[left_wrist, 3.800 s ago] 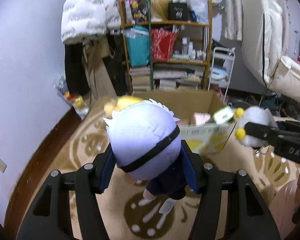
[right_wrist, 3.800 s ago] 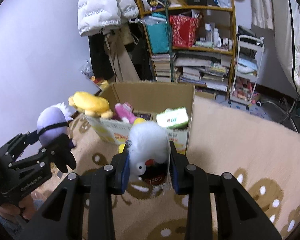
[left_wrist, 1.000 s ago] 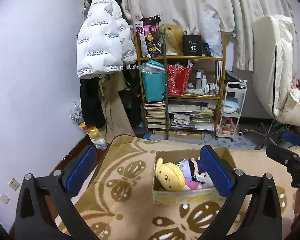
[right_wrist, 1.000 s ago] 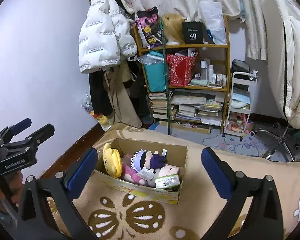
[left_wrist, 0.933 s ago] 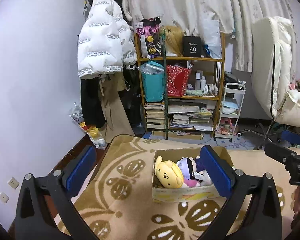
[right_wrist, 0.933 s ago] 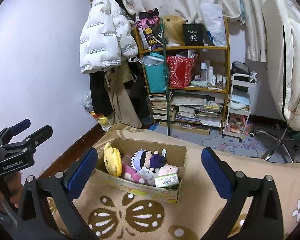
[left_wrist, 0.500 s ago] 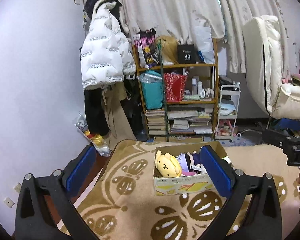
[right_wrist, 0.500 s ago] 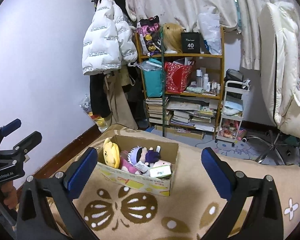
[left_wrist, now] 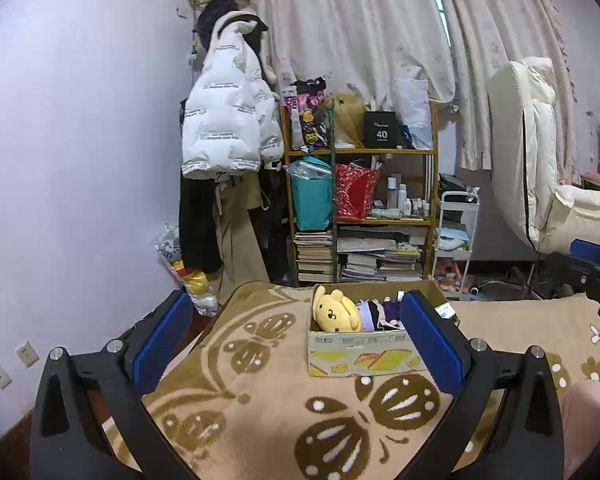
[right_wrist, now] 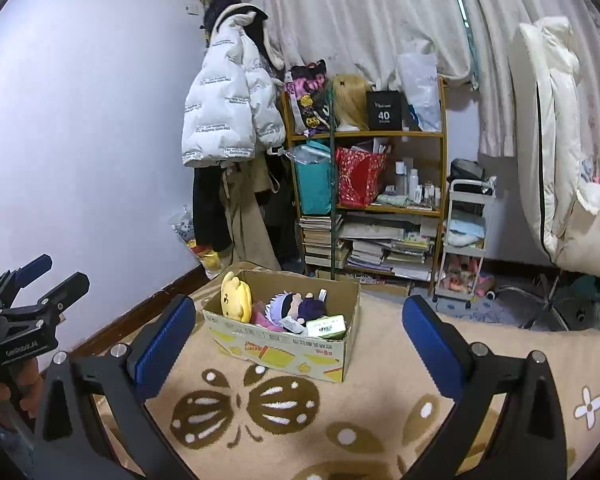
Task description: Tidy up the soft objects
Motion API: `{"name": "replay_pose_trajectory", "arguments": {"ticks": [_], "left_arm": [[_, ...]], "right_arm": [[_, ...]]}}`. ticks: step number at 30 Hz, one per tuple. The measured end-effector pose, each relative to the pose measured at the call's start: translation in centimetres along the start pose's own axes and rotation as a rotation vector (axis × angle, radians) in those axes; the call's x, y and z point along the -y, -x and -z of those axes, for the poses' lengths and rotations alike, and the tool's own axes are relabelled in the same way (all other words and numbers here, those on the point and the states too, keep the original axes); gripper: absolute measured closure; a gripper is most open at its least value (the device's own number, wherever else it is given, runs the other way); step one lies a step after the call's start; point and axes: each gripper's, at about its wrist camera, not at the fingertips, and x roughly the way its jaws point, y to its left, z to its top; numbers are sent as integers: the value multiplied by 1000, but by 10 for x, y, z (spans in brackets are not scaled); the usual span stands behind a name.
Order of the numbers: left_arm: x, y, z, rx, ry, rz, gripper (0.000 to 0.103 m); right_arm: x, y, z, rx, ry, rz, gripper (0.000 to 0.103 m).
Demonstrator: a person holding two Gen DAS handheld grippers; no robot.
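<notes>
Left gripper (left_wrist: 296, 336): jaws spread wide, blue pads (left_wrist: 162, 340) well apart, nothing held between them. Right gripper (right_wrist: 300, 336): likewise spread wide and empty — its blue pads (right_wrist: 432, 350) frame the view on either side. Both are held above a beige rug (right_wrist: 300, 420) with brown butterfly and flower motifs, well back from the work. The cardboard box (right_wrist: 284, 344) stands on the rug, open at the top, with yellow print on its outer walls. The soft objects all lie inside it: a yellow plush dog (right_wrist: 236, 296) at the box's left end, propped against the wall; beside it a doll with pale lilac hair and a dark band across the face (right_wrist: 286, 304), lying on its side with its dark-clothed body toward the right; pink fabric partly visible beneath it; and a green-and-white packet (right_wrist: 326, 326) at the near right corner. In the left wrist view the same box (left_wrist: 364, 350) appears with the dog (left_wrist: 334, 312) facing the camera, the right pad overlapping the box's right end. Behind the box stand a wooden shelf (right_wrist: 380, 200) crowded with books, bags and bottles, a white puffer jacket (right_wrist: 228, 104) hung on the wall, and a small white trolley (right_wrist: 466, 240) — all well apart from the box.
</notes>
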Motion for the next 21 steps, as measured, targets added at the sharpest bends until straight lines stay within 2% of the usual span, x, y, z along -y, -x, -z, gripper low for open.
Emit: {"name": "replay_pose_trajectory", "arguments": {"ticks": [10, 21], "left_arm": [[-7, 15, 30, 28, 14, -8, 0], [-5, 8, 52, -29, -16, 4, 0]], "right_arm": [[3, 5, 27, 5, -4, -4, 0], [9, 1, 40, -12, -24, 42, 0]]}}
